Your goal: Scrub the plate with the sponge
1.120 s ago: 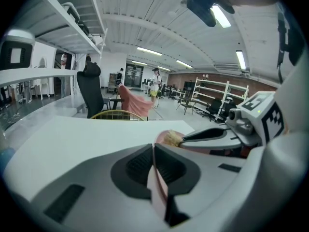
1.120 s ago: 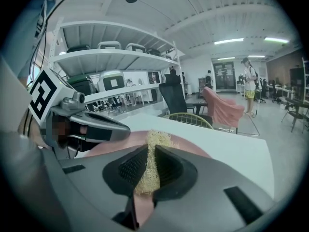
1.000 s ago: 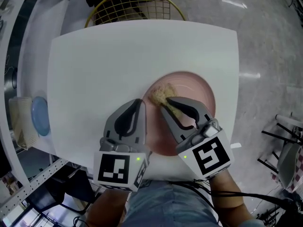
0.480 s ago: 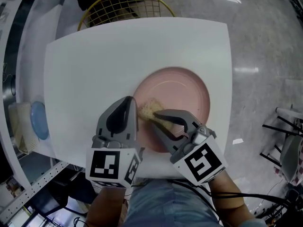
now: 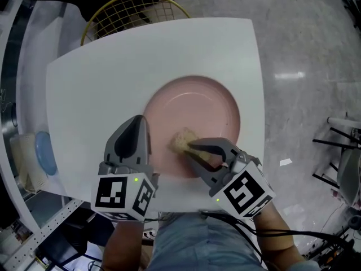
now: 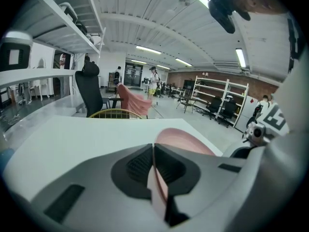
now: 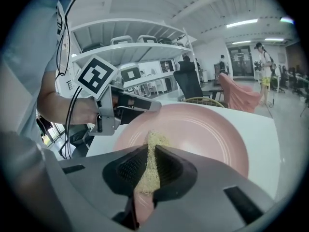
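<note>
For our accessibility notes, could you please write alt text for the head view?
Seen from above, the right hand-held gripper holds a tan sponge against a pink plate on a white table, while the left hand-held gripper clamps the plate's left rim.

Grey moulded left tongs and right tongs; black-and-white marker cubes with green lights; black cables; light-blue shirt.

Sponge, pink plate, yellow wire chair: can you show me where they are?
sponge (image 5: 183,140), head view, its tan end on the plate
pink plate (image 5: 197,103), head view, its bare middle
yellow wire chair (image 5: 132,13), head view, its wire mesh
</note>
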A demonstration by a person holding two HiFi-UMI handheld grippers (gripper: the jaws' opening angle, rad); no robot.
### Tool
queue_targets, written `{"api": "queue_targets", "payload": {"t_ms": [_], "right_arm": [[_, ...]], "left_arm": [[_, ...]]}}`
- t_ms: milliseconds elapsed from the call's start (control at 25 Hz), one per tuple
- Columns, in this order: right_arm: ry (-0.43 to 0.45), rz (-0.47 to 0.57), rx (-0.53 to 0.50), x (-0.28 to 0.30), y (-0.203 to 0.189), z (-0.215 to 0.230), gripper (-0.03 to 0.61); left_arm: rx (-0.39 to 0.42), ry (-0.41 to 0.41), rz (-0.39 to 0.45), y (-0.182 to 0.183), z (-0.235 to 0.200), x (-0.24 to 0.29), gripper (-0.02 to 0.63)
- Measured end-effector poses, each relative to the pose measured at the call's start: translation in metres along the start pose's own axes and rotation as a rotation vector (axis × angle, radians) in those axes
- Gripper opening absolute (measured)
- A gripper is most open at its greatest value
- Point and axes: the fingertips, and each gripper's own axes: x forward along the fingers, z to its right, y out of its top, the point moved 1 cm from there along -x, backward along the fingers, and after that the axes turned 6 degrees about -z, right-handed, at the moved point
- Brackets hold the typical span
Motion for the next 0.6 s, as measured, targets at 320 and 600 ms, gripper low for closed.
{"api": "queue_targets", "payload": {"t_ms": [320,600], "right_arm": [[-0.069,-0.043,0.052,-0.022,-0.028,0.018,0.054],[-0.158,-0.042,0.094,-0.030,-0.033,0.042,0.054]], "left_arm": [[0.007,0.016,-0.007,0.000,0.001,-0.002,0.021],[0.015,0.021,-0.005,0.002,0.001,-0.003,0.021]]}}
